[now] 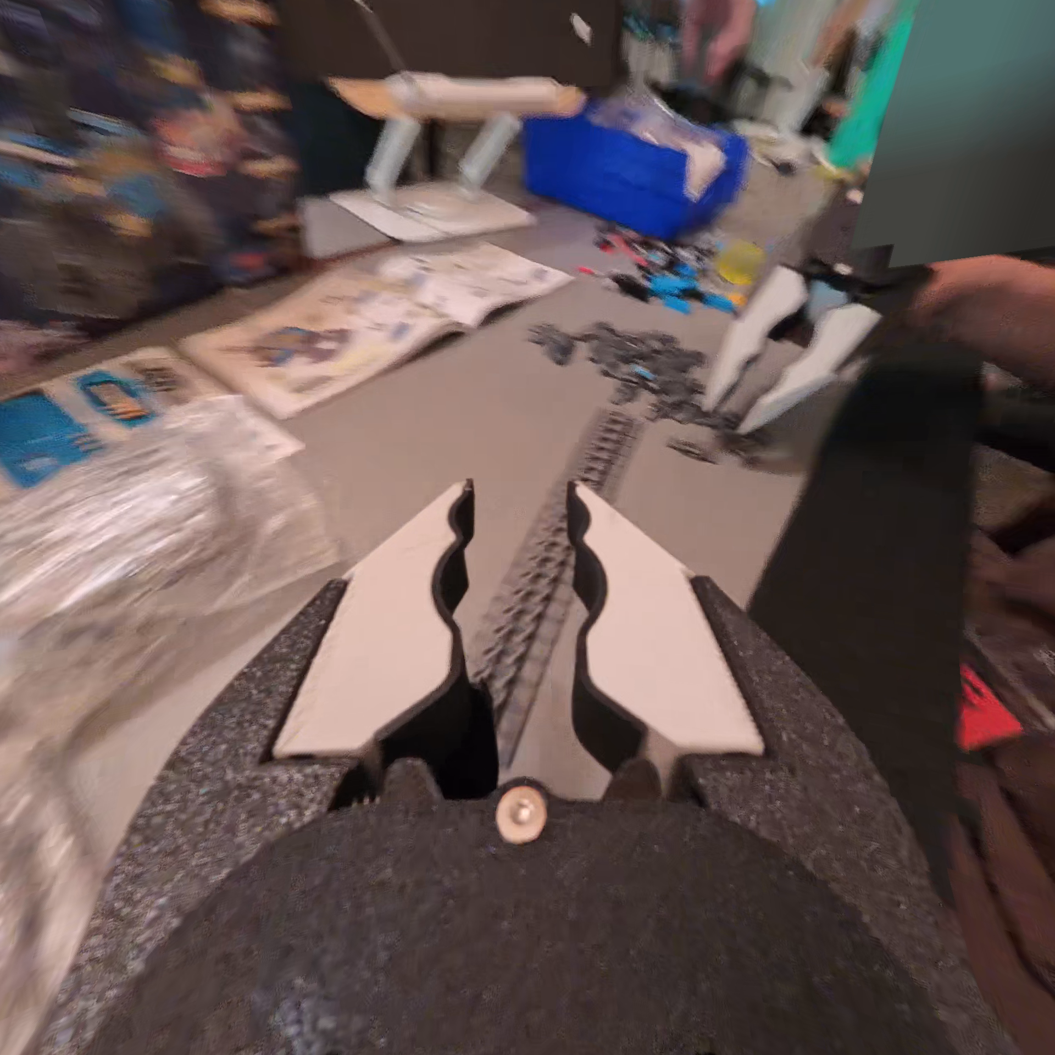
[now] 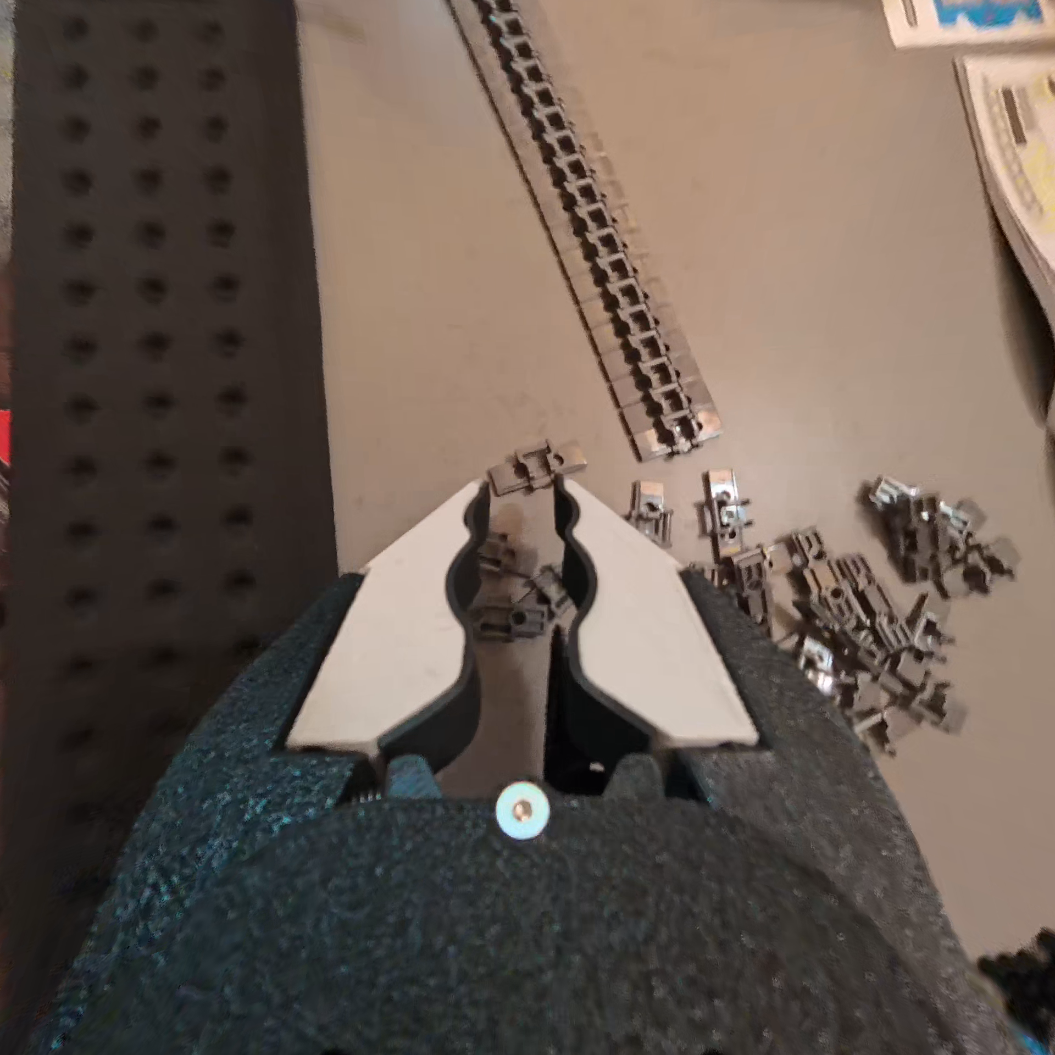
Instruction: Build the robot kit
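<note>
I see a grey tabletop (image 2: 434,297): a long chain of linked track pieces (image 2: 594,240) at twelve o'clock, loose grey links (image 2: 856,616) at three, open booklets (image 1: 365,325) at ten.

Left wrist view, motion-blurred throughout. Crinkled clear plastic wrapping (image 1: 114,548), lower left: smeared, contents unreadable. Open booklet (image 1: 365,319): pages indistinct. Blue bin (image 1: 616,171): contents a pale blur. Small coloured parts (image 1: 662,274) beyond: too small to sort. Track strip (image 1: 542,594): near end hidden behind the left gripper (image 1: 520,491).

Right wrist view. Track strip (image 2: 594,228): far end cut off at top edge. Loose links (image 2: 514,599): partly hidden between the right gripper (image 2: 522,485) fingers. Perforated dark panel (image 2: 160,319): cropped left.
</note>
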